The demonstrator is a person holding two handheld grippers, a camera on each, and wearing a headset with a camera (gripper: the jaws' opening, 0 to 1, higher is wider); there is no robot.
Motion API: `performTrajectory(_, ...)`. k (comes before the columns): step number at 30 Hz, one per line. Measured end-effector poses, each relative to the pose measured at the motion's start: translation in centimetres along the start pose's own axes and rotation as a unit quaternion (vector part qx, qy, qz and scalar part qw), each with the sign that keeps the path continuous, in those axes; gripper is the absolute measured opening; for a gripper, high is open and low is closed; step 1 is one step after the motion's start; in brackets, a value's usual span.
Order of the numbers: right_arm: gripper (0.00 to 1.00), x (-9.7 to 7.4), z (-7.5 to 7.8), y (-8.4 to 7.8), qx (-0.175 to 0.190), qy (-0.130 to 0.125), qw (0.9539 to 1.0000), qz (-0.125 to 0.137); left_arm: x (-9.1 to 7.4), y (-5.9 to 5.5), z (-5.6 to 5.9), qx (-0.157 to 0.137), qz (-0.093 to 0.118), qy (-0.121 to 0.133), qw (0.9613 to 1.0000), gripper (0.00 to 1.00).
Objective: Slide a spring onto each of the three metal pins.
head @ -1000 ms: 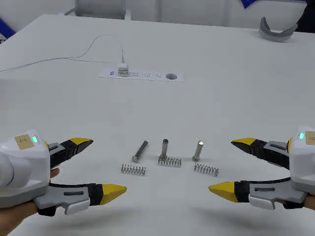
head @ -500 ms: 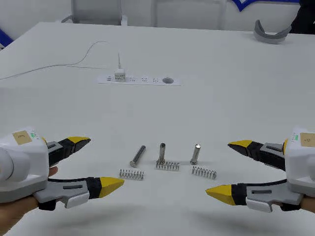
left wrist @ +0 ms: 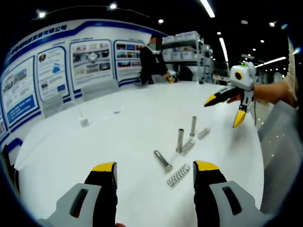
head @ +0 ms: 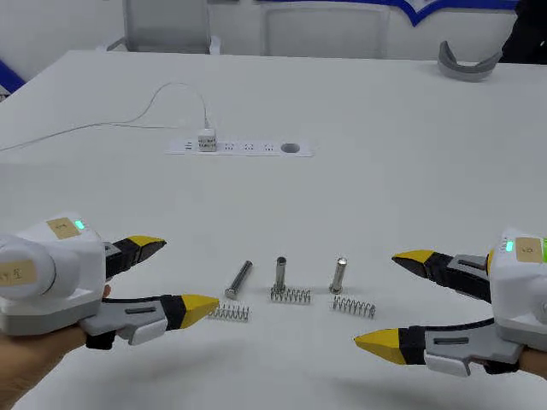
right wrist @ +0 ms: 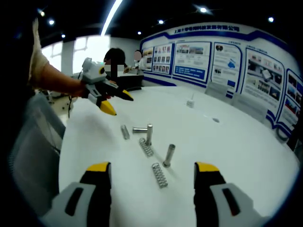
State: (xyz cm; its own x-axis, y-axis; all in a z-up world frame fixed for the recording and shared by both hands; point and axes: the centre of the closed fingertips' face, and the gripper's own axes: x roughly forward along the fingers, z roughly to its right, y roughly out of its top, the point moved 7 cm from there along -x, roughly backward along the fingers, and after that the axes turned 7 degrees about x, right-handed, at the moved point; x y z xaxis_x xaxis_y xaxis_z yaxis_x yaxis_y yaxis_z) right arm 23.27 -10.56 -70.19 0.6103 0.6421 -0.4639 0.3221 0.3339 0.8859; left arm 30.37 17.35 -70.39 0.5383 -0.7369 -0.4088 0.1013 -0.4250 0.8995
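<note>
Three springs (head: 290,295) beside three pins (head: 280,272), both hand-held grippers (head: 188,273) (head: 376,299) spread

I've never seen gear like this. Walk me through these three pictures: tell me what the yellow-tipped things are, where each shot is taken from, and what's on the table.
There is no robot here. A person holds a two-jaw tool in each hand: the left gripper and the right gripper. The wide picture comes from a camera on the person's head. Each round picture comes from a camera riding on one gripper, looking along its yellow-tipped jaws. On the white table are three metal pins, two standing and one lying down. Three springs lie beside them, and a power strip sits further back. Both grippers are open and hold nothing.
</note>
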Motion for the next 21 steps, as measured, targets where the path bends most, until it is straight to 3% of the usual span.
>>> performTrajectory(12,0.73,0.0,-0.1,-0.2,0.0,0.0,1.0,-0.005,3.2,1.0,-0.4,0.014,-0.044,-0.004,0.9989,0.56)
performTrajectory(21,0.73,0.0,-0.2,-0.2,-0.001,-0.001,1.0,-0.007,5.9,1.0,-0.6,0.008,-0.082,-0.01,0.9965,0.48)
